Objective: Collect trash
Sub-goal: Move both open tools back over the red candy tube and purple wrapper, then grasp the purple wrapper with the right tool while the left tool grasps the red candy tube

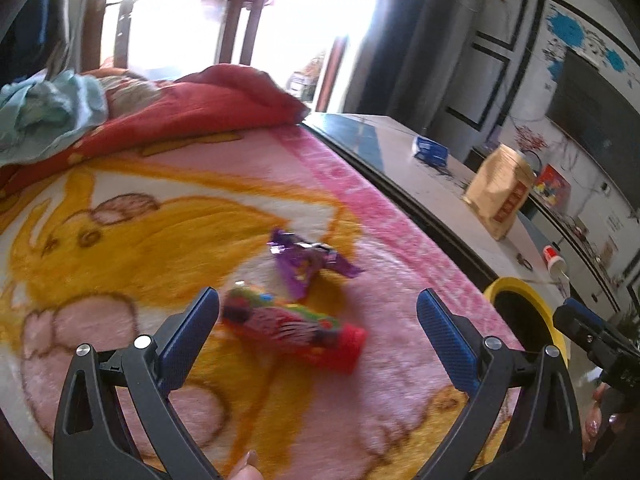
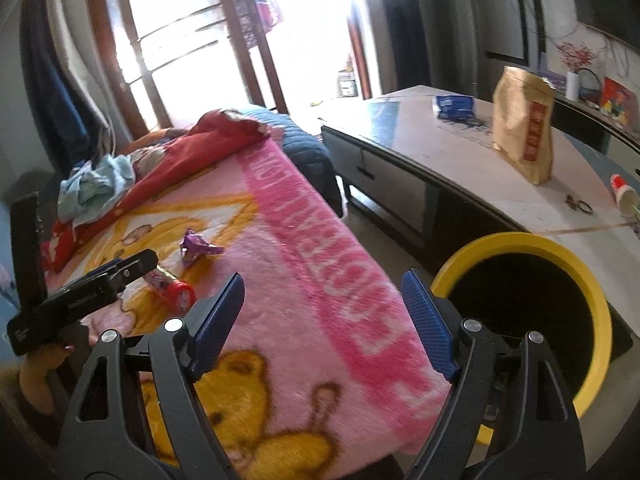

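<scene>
1. trash lies on the pink blanket (image 1: 360, 208): a red wrapper (image 1: 296, 326) and, just beyond it, a purple wrapper (image 1: 308, 260).
2. left tool (image 1: 318, 328) hangs spread wide over the red wrapper (nothing pinched).
3. right tool (image 2: 322, 320) is spread too, empty, above the blanket's edge.
4. yellow-rimmed bin (image 2: 600, 312) stands beside the bed, next to the bench (image 2: 460, 160) carrying a brown paper bag (image 2: 524, 132).

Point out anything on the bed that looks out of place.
Two crumpled wrappers lie loose on the pink blanket: a purple one and a red one, litter not yet in the yellow bin beside the bed.
</scene>
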The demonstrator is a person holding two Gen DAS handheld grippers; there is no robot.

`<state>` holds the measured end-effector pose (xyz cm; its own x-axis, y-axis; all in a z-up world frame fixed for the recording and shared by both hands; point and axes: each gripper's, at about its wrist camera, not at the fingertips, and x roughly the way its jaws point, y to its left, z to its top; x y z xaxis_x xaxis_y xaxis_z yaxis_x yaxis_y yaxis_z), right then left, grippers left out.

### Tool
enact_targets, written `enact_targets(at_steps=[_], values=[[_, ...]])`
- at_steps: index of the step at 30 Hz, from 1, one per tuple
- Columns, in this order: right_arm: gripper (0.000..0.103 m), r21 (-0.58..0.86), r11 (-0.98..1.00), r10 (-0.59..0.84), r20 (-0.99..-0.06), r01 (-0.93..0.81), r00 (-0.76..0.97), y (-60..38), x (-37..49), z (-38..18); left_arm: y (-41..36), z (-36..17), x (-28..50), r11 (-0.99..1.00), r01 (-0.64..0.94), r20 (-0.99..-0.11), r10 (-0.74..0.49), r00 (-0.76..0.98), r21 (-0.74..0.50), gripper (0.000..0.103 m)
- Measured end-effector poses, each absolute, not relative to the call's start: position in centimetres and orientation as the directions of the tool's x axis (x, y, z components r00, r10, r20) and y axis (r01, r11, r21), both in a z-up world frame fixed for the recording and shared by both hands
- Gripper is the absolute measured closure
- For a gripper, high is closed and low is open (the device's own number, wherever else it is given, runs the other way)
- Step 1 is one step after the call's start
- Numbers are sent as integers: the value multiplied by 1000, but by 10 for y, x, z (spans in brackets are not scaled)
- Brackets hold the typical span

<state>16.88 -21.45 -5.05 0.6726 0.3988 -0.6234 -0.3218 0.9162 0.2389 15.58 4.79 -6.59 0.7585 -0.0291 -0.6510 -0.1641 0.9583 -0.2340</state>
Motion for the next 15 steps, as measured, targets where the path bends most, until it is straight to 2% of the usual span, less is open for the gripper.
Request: enact_targets(at_steps=[3,8,10,11,15], values=[[32,241,901,429,-629,-361,649,-197,180,-53,61,-68,151,951,-188,-658,-21,753,-246,7],[40,229,860,486,-643,-456,592,-158,202,-58,78,-72,144,939,-207,-670,-32,741,-274,8],[45,220,836,509,-653,-503,561,-140,210,-62,88,-74,138,932,-214,-675,-43,736,-293,13],[46,211,827,515,-656,-521,551,-132,213,-63,92,-75,136,928,-218,-679,-50,733,-304,20],[50,167,785,533,-675,-597,511,-102,223,-70,107,-81,129,908,-237,-695,-78,715,-345,30]])
